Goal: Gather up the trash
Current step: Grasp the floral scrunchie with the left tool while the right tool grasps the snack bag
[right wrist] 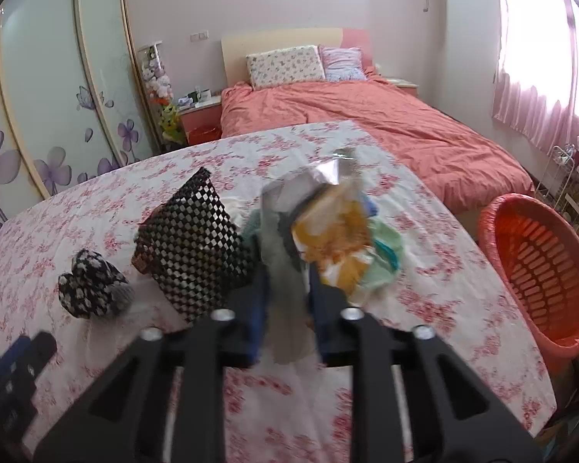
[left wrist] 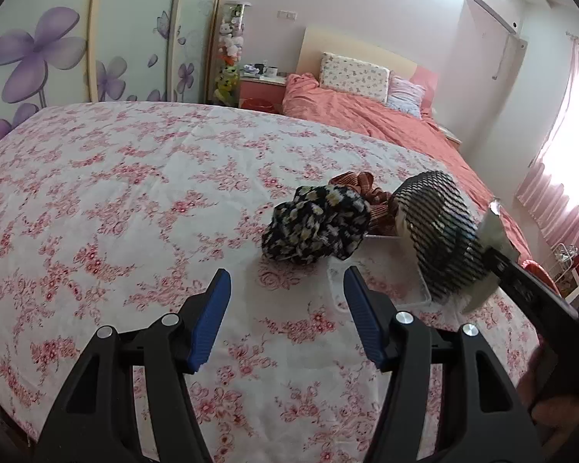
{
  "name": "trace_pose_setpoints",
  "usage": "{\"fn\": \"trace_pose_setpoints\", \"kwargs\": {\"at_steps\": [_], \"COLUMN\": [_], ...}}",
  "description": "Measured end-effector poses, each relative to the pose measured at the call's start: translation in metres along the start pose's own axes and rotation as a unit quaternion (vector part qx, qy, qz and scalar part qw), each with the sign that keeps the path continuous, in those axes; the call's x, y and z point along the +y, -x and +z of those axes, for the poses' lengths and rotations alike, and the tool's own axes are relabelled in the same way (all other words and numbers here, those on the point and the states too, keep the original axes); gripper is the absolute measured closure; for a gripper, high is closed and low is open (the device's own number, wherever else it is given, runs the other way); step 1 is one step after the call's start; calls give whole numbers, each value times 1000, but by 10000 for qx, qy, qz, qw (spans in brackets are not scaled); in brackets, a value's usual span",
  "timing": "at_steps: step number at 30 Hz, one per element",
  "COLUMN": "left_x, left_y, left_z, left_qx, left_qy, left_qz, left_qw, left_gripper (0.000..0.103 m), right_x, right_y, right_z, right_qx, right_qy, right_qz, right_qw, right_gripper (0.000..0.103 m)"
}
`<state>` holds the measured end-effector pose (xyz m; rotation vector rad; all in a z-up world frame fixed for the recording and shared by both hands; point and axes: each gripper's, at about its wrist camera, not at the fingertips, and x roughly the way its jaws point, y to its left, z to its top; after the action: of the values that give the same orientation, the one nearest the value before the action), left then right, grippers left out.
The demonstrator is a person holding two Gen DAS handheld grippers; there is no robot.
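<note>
My right gripper (right wrist: 287, 289) pinches a crumpled snack wrapper (right wrist: 328, 227) at the centre of its view, just right of the black mesh basket (right wrist: 197, 239) on the floral tablecloth (right wrist: 444, 289), with the orange laundry basket (right wrist: 540, 266) at the right edge. My left gripper (left wrist: 285, 301) hangs spread and empty at lower centre, below the dark floral scrunchie (left wrist: 312, 227).

Wide bare floral tablecloth (left wrist: 115, 200) left of the dark floral scrunchie (left wrist: 314, 227), open for passage. Crowded on the right: black mesh basket (left wrist: 438, 231) beside the scrunchie, crumpled wrappers (right wrist: 328, 239) just beyond. Clear gap between table edge and red laundry basket (right wrist: 540, 266).
</note>
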<state>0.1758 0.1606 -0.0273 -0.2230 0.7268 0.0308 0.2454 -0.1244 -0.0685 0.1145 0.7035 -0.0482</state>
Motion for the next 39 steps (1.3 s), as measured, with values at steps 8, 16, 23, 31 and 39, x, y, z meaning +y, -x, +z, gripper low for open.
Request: {"fn": "trace_pose_setpoints", "kwargs": {"at_steps": [8, 16, 23, 31, 39], "left_x": [-11, -18, -24, -22, -23], "left_y": [-21, -41, -42, -49, -46], "left_z": [19, 25, 25, 27, 33], "left_qx": [78, 299, 342, 440, 328], "left_qy": [-75, -150, -253, -215, -227], "left_qz": [-11, -3, -5, -37, -156], "left_qw": [9999, 9994, 9991, 9988, 9991], "left_gripper": [42, 42, 42, 56, 97], "right_x": [-35, -56, -64, -71, -74], "right_y": [30, 48, 34, 34, 43], "right_z": [-3, 3, -1, 0, 3], "right_qx": [-341, -550, -349, -437, -499], "right_qy": [-145, -199, -319, -296, -249], "right_qz": [394, 682, 673, 468, 385], "right_qw": [9985, 9960, 9966, 9975, 9977], "right_gripper": [92, 91, 85, 92, 92]}}
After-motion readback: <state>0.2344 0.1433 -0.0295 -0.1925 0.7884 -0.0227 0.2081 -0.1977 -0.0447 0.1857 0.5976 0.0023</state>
